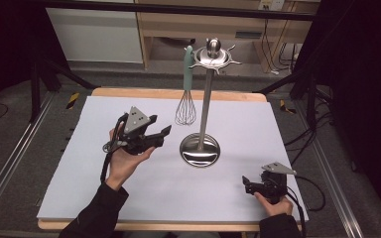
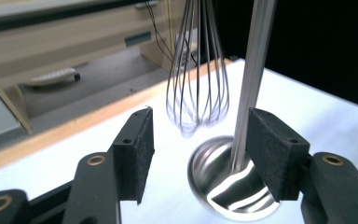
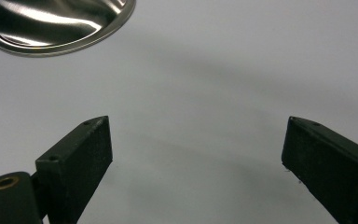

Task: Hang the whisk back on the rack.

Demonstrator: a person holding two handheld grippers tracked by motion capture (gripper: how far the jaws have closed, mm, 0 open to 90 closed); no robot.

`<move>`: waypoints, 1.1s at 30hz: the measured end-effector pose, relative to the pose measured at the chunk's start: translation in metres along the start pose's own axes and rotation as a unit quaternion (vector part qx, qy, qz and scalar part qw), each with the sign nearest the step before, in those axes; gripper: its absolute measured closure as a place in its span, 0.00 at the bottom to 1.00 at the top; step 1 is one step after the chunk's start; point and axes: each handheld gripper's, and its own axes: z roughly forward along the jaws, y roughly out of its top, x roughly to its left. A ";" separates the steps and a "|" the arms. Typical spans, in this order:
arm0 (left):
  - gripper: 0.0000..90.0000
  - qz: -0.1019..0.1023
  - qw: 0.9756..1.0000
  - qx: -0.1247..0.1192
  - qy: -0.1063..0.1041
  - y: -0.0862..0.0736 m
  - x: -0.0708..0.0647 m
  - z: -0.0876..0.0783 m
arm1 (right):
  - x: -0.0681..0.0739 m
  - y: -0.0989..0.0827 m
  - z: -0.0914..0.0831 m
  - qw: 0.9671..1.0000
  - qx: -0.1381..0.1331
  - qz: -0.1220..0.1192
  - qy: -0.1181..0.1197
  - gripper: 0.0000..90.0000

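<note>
A steel utensil stand [image 1: 206,106] rises from a round base [image 1: 200,150] at the table's middle, with a hooked disc [image 1: 214,58] on top. A whisk [image 1: 185,106] with a teal handle hangs from a hook on its left side. My left gripper [image 1: 160,125] is held up left of the stand, open and empty. In the left gripper view its jaws [image 2: 200,149] frame the blurred whisk wires [image 2: 198,79], the pole [image 2: 251,84] and the base [image 2: 233,186]. My right gripper [image 1: 246,185] rests low at the front right, open and empty. In the right gripper view its jaws [image 3: 198,154] point across bare sheet toward the base [image 3: 56,23].
A white sheet [image 1: 129,188] covers the wooden table. Behind the table stands a wooden cabinet [image 1: 178,29] with cables on the floor. Black frame legs [image 1: 34,84] stand at both back corners.
</note>
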 end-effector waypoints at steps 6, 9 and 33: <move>0.45 -0.008 1.000 0.028 0.002 -0.036 0.005 -0.005 | 0.000 -0.001 0.000 1.000 -0.001 0.003 -0.002 0.10; 0.45 -0.012 0.999 0.035 0.004 -0.045 0.006 -0.007 | 0.000 -0.001 0.000 1.000 -0.001 0.006 -0.002 0.10; 0.35 -0.051 0.990 0.110 0.078 -0.149 0.061 -0.065 | -0.012 -0.011 -0.006 0.999 0.007 0.036 -0.031 0.08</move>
